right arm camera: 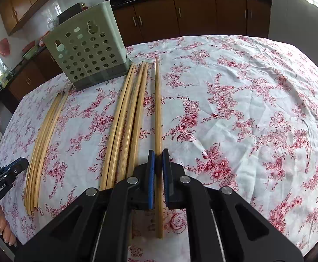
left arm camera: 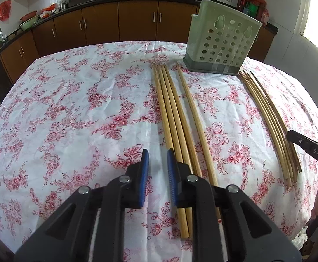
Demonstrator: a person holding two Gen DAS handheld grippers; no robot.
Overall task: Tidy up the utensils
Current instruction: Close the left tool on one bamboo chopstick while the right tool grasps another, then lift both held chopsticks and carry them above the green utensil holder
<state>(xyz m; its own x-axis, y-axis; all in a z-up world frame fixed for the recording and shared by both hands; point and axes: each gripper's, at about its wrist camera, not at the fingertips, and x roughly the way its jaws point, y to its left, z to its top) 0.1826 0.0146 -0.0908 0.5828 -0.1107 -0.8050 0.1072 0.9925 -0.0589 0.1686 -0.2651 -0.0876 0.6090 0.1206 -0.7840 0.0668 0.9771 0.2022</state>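
A pale green perforated utensil holder (left arm camera: 222,41) (right arm camera: 89,48) stands upright at the far side of the flowered tablecloth (left arm camera: 71,109). Two sets of bamboo chopsticks lie lengthwise in front of it. In the left wrist view my left gripper (left arm camera: 158,152) stands open by a narrow gap with only cloth between its blue pads. Its right finger rests over the left set of chopsticks (left arm camera: 169,113). My right gripper (right arm camera: 158,152) is shut on a single chopstick (right arm camera: 158,109), the rightmost of the right set (right arm camera: 128,120), which lies along the table. Each gripper shows at the edge of the other's view: left gripper (right arm camera: 21,163), right gripper (left arm camera: 292,134).
Brown kitchen cabinets (left arm camera: 137,21) and a dark counter with woks and bowls run behind the table. A person's fingers (right arm camera: 3,229) show at the lower left of the right wrist view. The cloth stretches wide to the left (left arm camera: 49,131) and right (right arm camera: 246,109).
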